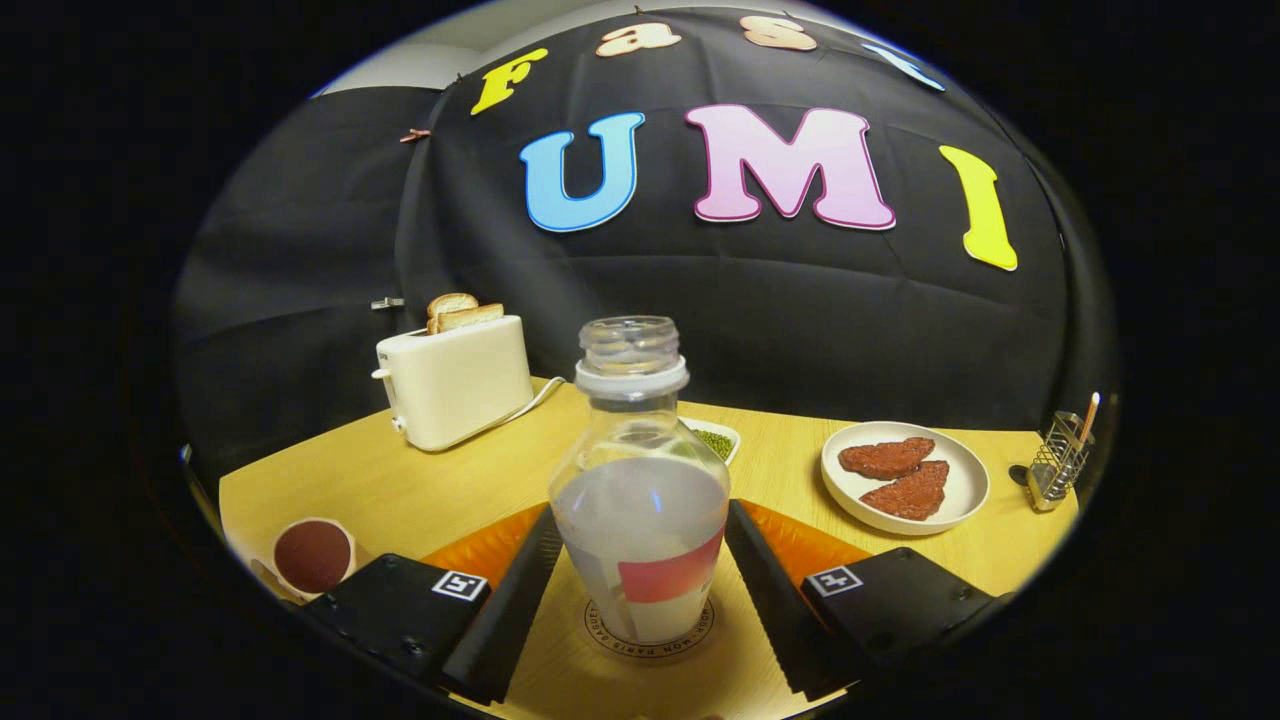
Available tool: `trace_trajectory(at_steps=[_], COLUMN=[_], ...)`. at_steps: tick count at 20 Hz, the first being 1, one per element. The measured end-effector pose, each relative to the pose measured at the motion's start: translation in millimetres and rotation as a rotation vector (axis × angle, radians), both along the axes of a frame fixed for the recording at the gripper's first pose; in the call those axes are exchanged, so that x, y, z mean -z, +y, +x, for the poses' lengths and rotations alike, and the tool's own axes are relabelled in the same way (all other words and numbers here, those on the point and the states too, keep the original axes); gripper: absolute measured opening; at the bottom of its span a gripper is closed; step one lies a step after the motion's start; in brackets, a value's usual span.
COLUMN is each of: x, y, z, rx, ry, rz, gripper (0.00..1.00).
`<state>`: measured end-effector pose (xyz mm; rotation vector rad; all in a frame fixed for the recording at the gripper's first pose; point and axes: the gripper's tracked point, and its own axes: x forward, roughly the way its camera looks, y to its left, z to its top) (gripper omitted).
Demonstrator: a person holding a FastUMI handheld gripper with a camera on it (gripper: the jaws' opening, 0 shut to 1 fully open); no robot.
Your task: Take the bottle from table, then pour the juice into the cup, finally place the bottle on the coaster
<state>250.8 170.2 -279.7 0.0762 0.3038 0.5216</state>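
Observation:
A clear, uncapped bottle (pixel 640 470) with a white and red label stands upright on a round printed coaster (pixel 603 632), right between my fingers. The gripper (pixel 640 510) is shut on the bottle, one fingertip against each side of its wide body. The bottle's upper part looks empty. A cup (pixel 312 555) holding dark red juice stands to the left, beside the left finger and close to the table's near edge.
An orange mat (pixel 480 548) lies under the fingers on the wooden table (pixel 400 490). Behind to the left is a white toaster (pixel 455 385) with bread. A small dish of green beans (pixel 716 441), a plate of meat patties (pixel 905 475) and a wire utensil holder (pixel 1058 462) stand to the right.

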Motion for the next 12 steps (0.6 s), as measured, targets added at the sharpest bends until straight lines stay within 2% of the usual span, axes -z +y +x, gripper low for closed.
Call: trace_trajectory(at_steps=[9, 12], x=[-34, -49], y=[-17, -24], z=[-11, -22], rx=[0.047, 0.039], ry=[0.008, 0.016], rz=[0.022, 0.018], gripper=[0.99, 0.99])
